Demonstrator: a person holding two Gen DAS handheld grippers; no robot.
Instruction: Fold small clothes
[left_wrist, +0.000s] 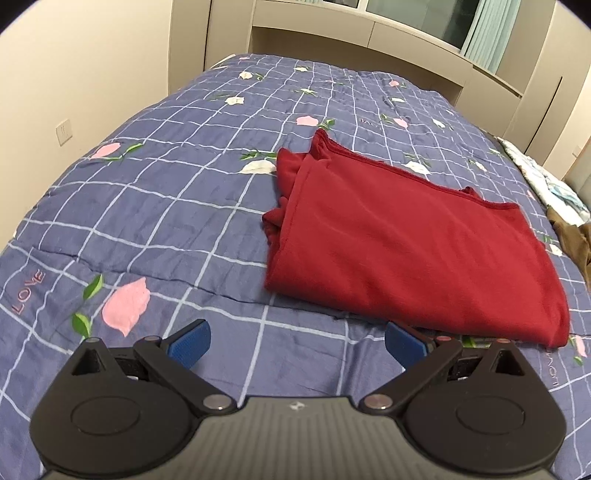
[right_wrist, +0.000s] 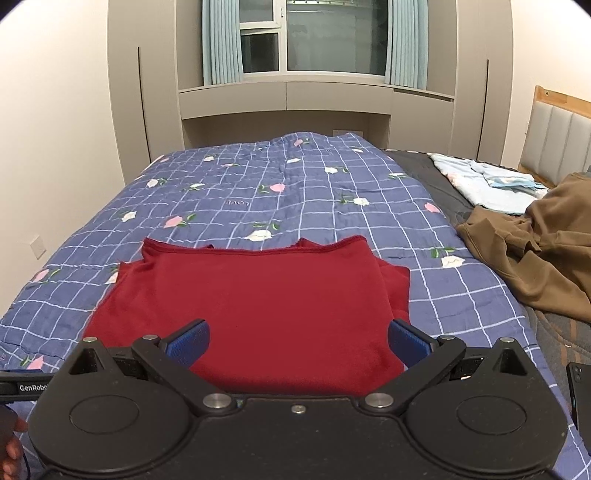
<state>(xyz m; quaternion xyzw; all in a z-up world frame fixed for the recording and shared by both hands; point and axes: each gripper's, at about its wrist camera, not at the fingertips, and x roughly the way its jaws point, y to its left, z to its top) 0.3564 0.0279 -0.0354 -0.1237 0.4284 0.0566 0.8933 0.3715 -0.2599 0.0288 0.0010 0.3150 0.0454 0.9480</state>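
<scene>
A wide bed under a blue checked quilt (right_wrist: 229, 199) printed with pink and white flowers fills both views. At its right side lie a crumpled brown garment (right_wrist: 535, 258) and a pale folded cloth (right_wrist: 487, 184), both well apart from the work.

The task's thing, a red garment (right_wrist: 251, 306), lies flat on the quilt near the front edge of the bed, already doubled over itself. In the left wrist view the red garment (left_wrist: 406, 251) shows stacked layers bunched along its left side and a stitched hem running along its far edge.

It looks like a soft, light knit or fleece: limp, with no stiffness to keep a crease, and likely to sag and drag if lifted from a single point. The nap should cling a little to the quilt and not slide, so a fold probably needs a lift, not a push. The firmest holds seem to be the two near corners or the hemmed edge, each pinch taking in every layer so the lower ones do not lag behind.

The right gripper (right_wrist: 298, 341) hovers over the garment's near edge, its blue pads spread wide and empty. The left gripper (left_wrist: 297, 343) hangs over bare quilt just beside the near left corner, fingers likewise parted, holding nothing
</scene>
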